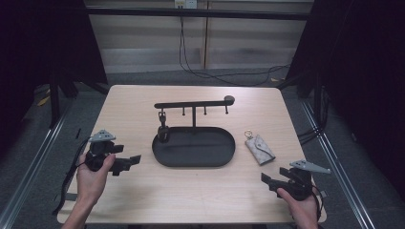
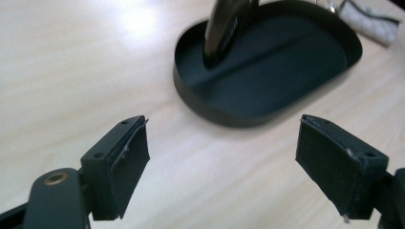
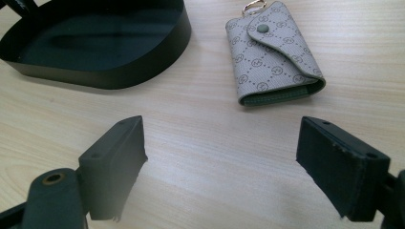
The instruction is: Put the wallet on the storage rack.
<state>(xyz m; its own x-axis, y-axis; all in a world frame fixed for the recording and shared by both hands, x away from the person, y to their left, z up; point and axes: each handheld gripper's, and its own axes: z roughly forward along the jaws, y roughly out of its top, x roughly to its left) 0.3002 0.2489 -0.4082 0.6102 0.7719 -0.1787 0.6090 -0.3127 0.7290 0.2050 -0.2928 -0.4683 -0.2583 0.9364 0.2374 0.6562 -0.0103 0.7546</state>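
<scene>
A black oval tray (image 1: 224,151) with an upright post and a hook bar (image 1: 193,103) stands mid-table. A dark key fob (image 1: 163,130) hangs from the bar's left hook and reaches into the tray (image 2: 224,112). A grey patterned key pouch (image 1: 260,149) with a gold ring lies flat to the tray's right. My left gripper (image 1: 134,160) is open left of the tray, jaws wide apart, nothing between them (image 2: 220,162). My right gripper (image 1: 265,180) is open near the front right, just short of the pouch (image 3: 274,55), its jaws spread (image 3: 220,164).
The tray's rim (image 3: 119,78) lies to the left in the right gripper view. Bare wooden tabletop (image 1: 191,191) stretches between the two grippers. Cables (image 1: 210,74) run across the floor behind the table. Metal rails (image 1: 33,157) flank both sides.
</scene>
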